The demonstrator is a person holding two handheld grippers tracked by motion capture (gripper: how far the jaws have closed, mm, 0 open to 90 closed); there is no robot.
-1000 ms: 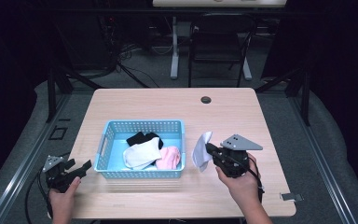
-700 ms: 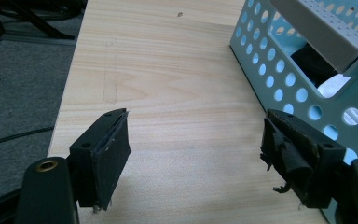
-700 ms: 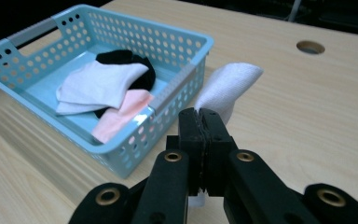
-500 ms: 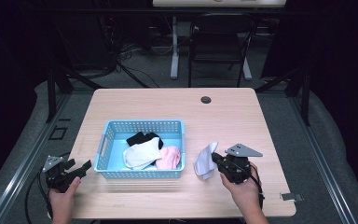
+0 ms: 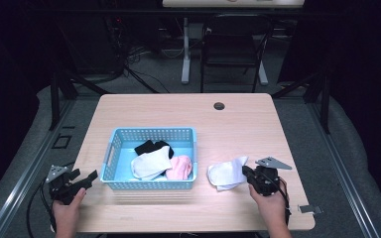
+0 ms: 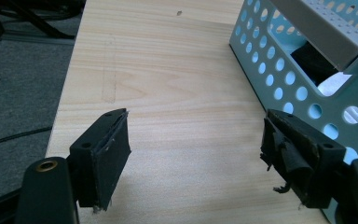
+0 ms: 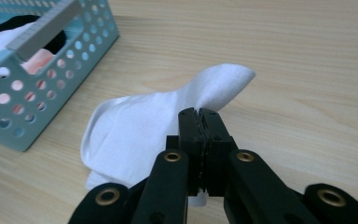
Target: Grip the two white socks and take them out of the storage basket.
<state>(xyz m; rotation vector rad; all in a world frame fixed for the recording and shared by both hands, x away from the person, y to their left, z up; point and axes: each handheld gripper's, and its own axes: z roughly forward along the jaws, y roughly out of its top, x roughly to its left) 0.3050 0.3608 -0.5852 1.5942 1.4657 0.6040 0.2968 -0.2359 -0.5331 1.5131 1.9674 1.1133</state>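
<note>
A white sock (image 5: 226, 173) (image 7: 140, 130) lies crumpled on the wooden table (image 5: 178, 114), right of a blue perforated basket (image 5: 151, 185). My right gripper (image 5: 247, 173) (image 7: 199, 113) is shut on the sock's near edge, low over the table. In the basket lie a white sock (image 5: 151, 163), a pink sock (image 5: 181, 167) and a black sock (image 5: 151, 146). At the table's front left corner my left gripper (image 5: 90, 177) (image 6: 196, 140) is open, with bare wood between its jaws. The basket's left end (image 6: 307, 79) is just to its right.
A dark cable hole (image 5: 219, 106) sits near the table's far edge. Beyond the table stand a chair (image 5: 233, 49) and a desk leg (image 5: 185, 54) on grey floor. A bit of tape (image 5: 310, 209) marks the front right corner.
My right gripper has come down and toward the table's front with the white sock, which hung lifted before and now lies on the table. The left gripper has stayed put.
</note>
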